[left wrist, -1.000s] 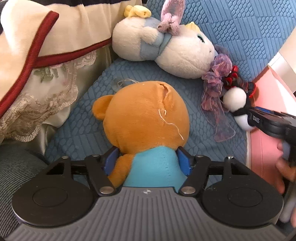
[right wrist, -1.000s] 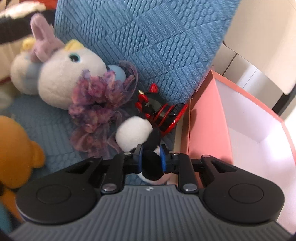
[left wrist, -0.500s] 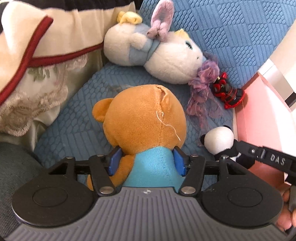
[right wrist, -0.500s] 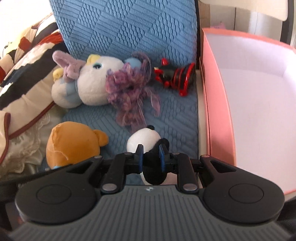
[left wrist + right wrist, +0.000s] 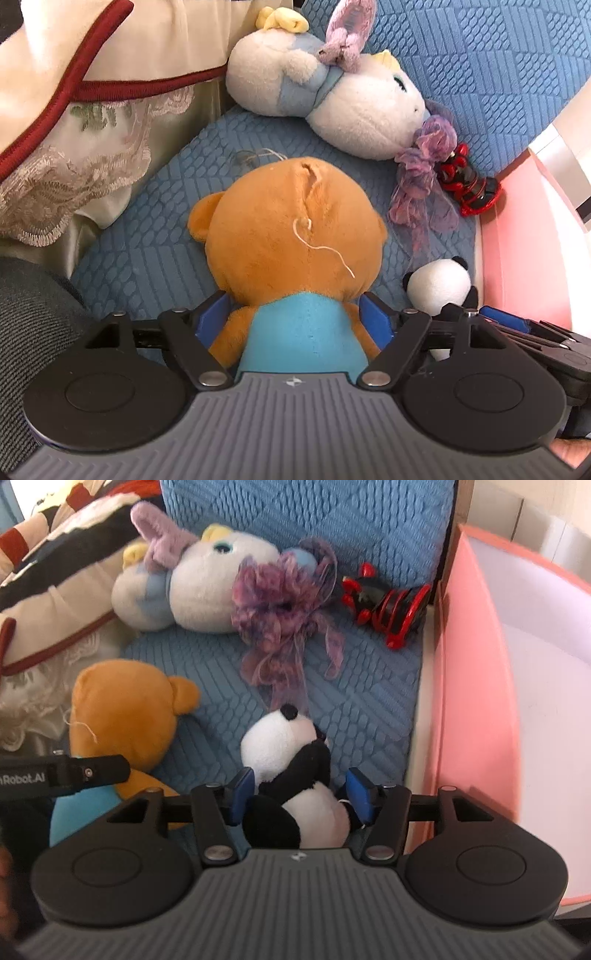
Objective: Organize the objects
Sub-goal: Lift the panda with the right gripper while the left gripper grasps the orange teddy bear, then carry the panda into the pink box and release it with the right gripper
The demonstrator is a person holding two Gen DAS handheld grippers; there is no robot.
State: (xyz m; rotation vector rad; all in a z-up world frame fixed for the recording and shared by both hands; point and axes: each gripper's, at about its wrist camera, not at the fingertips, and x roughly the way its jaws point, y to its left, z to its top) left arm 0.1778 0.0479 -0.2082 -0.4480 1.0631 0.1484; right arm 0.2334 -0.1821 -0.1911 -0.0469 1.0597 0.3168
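Plush toys lie scattered on the blue quilted cushion (image 5: 155, 236). Through my left wrist camera, the orange bear (image 5: 291, 236) fills the centre of the frame, and my left gripper (image 5: 293, 321) has its blue pads pressed against both sides of the bear's turquoise body, clamped on it. At the upper middle lies the white plush with purple ears (image 5: 343, 99), a purple ribbon bow (image 5: 424, 173) trailing from it toward the right, and just beside that bow a red and black toy (image 5: 469, 181) sits against the cushion back. The small panda (image 5: 439, 284) shows at lower right, next to the pink box (image 5: 524, 251) along the right edge. A lace-trimmed cream pillow (image 5: 92, 110) fills the upper left. Through my right wrist camera, the panda (image 5: 295, 775) sits low in the centre between the spread pads of my right gripper (image 5: 299, 794); the pads seem apart from its sides, though blur makes contact hard to judge. The bear (image 5: 125, 709) is at the left, the white plush (image 5: 207, 587) at the upper left, the red and black toy (image 5: 388, 605) at the upper right, and the pink box (image 5: 476, 686) runs down the right side.
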